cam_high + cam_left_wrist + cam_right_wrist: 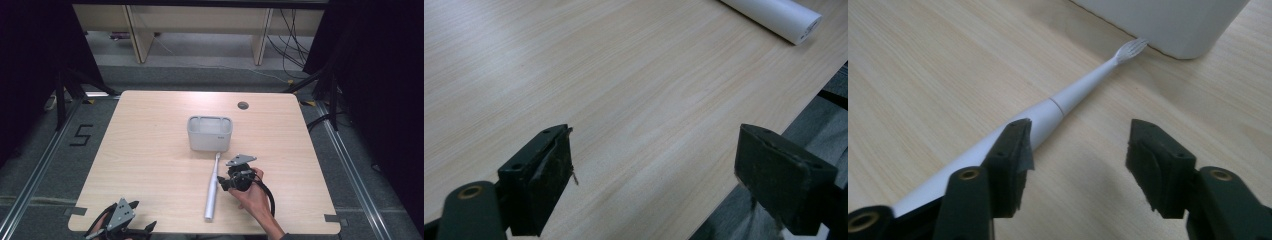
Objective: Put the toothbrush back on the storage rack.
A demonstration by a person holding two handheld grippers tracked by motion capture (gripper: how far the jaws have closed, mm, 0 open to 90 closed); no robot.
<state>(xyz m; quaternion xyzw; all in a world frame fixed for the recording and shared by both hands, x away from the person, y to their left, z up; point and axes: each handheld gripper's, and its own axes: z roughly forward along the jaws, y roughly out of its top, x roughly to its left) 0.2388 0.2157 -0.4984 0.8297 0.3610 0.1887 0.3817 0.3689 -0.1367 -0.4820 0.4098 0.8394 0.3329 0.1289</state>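
Since the right tongs (pixel 1078 155) gape beside the long white plastic electric toothbrush (pixel 212 187) lying mid-frame on the light wooden table (pixel 150 150), bristles against the grey plastic holder (pixel 210 133), a sloppy regrab could roll it away; left tongs (pixel 654 170) open too.

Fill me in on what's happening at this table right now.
A person holds a two-jaw gripper in each hand at a wooden table. The right gripper is open beside a white electric toothbrush, which lies flat on the table, outside the jaws and not gripped. Its bristle end points at a grey container standing mid-table and lies close to the container's base. The left gripper is open with nothing between its jaws, at the near left corner of the table.
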